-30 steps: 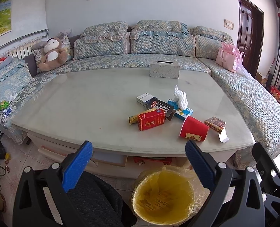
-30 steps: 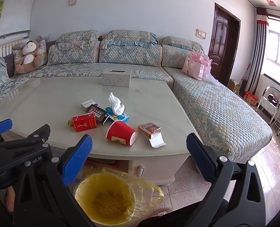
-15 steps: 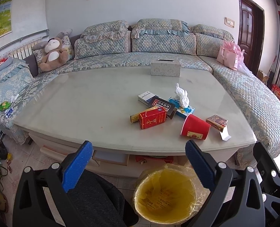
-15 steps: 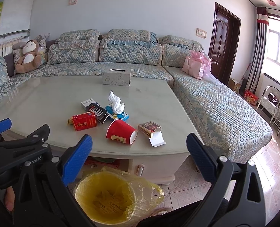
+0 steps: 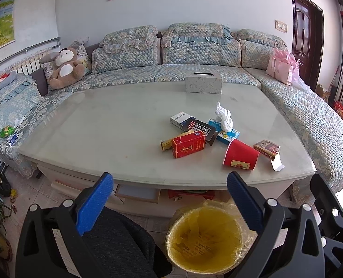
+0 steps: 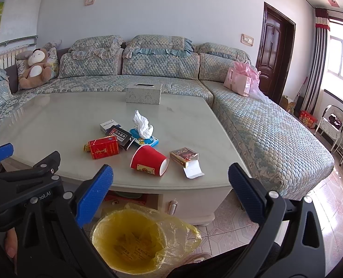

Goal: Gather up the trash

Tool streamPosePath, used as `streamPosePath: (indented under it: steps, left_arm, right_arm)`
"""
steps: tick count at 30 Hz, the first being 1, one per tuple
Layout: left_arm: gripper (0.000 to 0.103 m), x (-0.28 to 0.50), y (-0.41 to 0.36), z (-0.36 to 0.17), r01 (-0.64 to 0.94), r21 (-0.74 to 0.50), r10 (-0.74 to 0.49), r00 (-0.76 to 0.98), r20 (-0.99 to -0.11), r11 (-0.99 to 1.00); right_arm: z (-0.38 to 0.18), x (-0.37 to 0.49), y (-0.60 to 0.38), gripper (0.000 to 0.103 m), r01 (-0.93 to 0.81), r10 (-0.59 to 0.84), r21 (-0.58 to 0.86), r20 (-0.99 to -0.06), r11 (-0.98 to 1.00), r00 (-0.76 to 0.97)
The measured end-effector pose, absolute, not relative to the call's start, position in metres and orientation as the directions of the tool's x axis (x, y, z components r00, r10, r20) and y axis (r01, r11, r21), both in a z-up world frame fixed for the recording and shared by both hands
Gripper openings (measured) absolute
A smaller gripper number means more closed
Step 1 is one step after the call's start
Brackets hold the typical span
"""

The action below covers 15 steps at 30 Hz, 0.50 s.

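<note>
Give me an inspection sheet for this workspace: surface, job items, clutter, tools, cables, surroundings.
Surface: pale glossy coffee table, mostly bare on its left half.
Job's things: red paper cup on its side; red cigarette pack; dark pack; white pack; opened pack with loose flap; blue tissue packet with white tissue sticking up; yellow-lined trash bin on the floor in front of the table.
Clutter: tissue box at the far edge.
Tools: left tool open, empty; right tool open, empty.
Cables: nothing seen.
Surroundings: quilted corner sofa, teddy bear, pink gift bag, dark door.
</note>
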<state>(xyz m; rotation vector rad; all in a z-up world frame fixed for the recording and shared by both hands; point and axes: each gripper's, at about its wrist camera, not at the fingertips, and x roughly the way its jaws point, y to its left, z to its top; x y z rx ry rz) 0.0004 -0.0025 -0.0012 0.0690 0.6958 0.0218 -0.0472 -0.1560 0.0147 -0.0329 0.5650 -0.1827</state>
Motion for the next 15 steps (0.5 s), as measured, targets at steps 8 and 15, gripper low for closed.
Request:
streamPosePath:
  steps: [8,15]
  left_arm:
    - [0.096,-0.0002,-0.0028,-0.0003,0.005,0.064,0.037,0.767,-0.640,0.998]
    - [0.096,-0.0003,-0.0034,-0.0010,0.007,0.059,0.033,0.765,-0.643,0.998]
  right_arm:
    - [0.0154,-0.0475,-0.1558,0.097,0.163,-0.181,-0.081,-0.529,0.983,0.829]
    - [0.0156,-0.0475,-0.1558,0.097,0.163,-0.181,-0.081,-0.529,0.983,0.829]
